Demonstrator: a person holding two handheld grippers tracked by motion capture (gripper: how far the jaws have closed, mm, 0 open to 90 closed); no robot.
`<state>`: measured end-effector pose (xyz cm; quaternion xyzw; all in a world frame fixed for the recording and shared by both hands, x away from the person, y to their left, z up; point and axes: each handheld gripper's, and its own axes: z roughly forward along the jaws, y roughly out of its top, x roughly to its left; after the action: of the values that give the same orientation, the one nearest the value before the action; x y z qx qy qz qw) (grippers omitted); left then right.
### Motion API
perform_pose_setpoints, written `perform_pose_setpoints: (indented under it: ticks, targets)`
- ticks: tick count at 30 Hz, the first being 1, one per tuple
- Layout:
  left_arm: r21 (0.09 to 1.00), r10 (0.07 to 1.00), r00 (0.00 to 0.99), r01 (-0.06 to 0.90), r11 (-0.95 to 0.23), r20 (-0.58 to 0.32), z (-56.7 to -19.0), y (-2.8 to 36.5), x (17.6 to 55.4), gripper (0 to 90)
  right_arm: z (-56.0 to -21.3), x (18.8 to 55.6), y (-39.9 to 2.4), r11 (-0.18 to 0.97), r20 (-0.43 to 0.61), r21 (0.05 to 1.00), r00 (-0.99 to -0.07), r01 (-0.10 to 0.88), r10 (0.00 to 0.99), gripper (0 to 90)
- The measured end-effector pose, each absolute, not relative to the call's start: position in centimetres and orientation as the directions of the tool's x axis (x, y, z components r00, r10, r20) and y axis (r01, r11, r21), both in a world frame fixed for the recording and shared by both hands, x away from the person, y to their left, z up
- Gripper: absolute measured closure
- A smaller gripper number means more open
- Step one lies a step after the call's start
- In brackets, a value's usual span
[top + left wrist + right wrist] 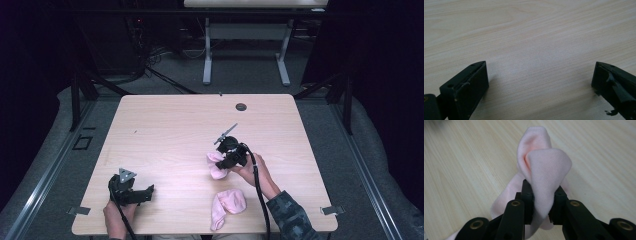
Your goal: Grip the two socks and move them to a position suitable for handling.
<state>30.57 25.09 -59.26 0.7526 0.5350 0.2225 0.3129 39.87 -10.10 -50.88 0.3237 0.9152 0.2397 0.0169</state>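
Right gripper, at lower centre of its own view, pinched a folded pink sock just off the table; soft, light and floppy, it seemed best gripped through bunched layers.

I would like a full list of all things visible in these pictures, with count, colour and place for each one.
held sock: 1, pale pink, pinched between the right gripper's jaws, right of the table's middle, its lower part trailing to the wood
second sock: 1, pink, lying bunched on the table near the front edge, right of centre
table: 1, light wood, centre of the high view
cable hole: 1, dark, round, in the table near its far edge
second table: 1, pale legs, on the floor behind
left gripper: 1, black, jaws apart, front left of the table
right gripper: 1, black, shut on the held sock
sleeve: 1, camouflage pattern, bottom right
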Motion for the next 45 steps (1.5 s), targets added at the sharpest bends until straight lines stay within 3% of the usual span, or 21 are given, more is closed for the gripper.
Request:
perform_pose_setpoints:
  ticks: [11, 13, 14, 15, 16, 19, 23, 25, 40, 43, 45]
  targets:
    - [0.711, 0.945, 0.326, 0.665, -0.229, -0.001, -59.3, 25.1, 30.6, 0.8, -54.4, 41.0, -9.9, 0.695, 0.092, 0.389, -0.776, 0.605, 0.624, 69.4]
    - [0.711, 0.945, 0.326, 0.665, -0.229, -0.001, -59.3, 25.1, 30.6, 0.8, -54.5, 41.3, -9.9, 0.692, 0.084, 0.394, -0.774, 0.604, 0.628, 55.9]
    - [0.711, 0.945, 0.326, 0.665, -0.228, -0.001, -59.3, 25.1, 30.6, 0.8, -54.5, 41.3, -9.9, 0.692, 0.084, 0.394, -0.774, 0.604, 0.628, 55.9]
    - [0.711, 0.945, 0.326, 0.665, -0.228, -0.003, -59.3, 25.1, 30.6, 0.8, -54.1, 41.3, -10.1, 0.678, 0.073, 0.421, -0.767, 0.603, 0.637, 36.1]
    - [0.711, 0.945, 0.326, 0.665, -0.228, -0.003, -59.3, 25.1, 30.6, 0.8, -54.1, 41.3, -10.1, 0.678, 0.073, 0.421, -0.767, 0.603, 0.637, 36.1]
    - [0.71, 0.945, 0.327, 0.666, -0.229, -0.001, -59.3, 25.1, 30.6, 0.7, -52.4, 40.9, -11.2, 0.644, 0.076, 0.484, -0.762, 0.592, 0.643, 17.7]
    - [0.71, 0.945, 0.327, 0.666, -0.229, -0.001, -59.3, 25.1, 30.6, 0.7, -51.4, 40.2, -12.1, 0.625, 0.089, 0.509, -0.758, 0.592, 0.646, 12.5]
    - [0.714, 0.946, 0.323, 0.663, -0.227, 0.0, -59.3, 25.1, 30.6, 0.7, -50.9, 39.1, -13.1, 0.619, 0.09, 0.519, -0.758, 0.59, 0.647, 5.3]
    - [0.706, 0.928, 0.371, 0.658, -0.263, 0.0, -59.2, 25.3, 31.1, 0.0, -51.3, 33.8, -18.4, 0.512, 0.135, 0.594, -0.704, 0.62, 0.697, 3.5]
    - [0.636, 0.929, 0.368, 0.723, -0.271, -0.023, -58.1, 25.2, 31.5, 0.0, -51.6, 32.8, -19.7, 0.489, 0.142, 0.589, -0.679, 0.643, 0.721, 4.1]
    - [0.635, 0.925, 0.378, 0.722, -0.274, -0.031, -57.6, 25.0, 31.5, 0.0, -51.9, 32.2, -20.2, 0.484, 0.136, 0.591, -0.671, 0.645, 0.728, 4.8]
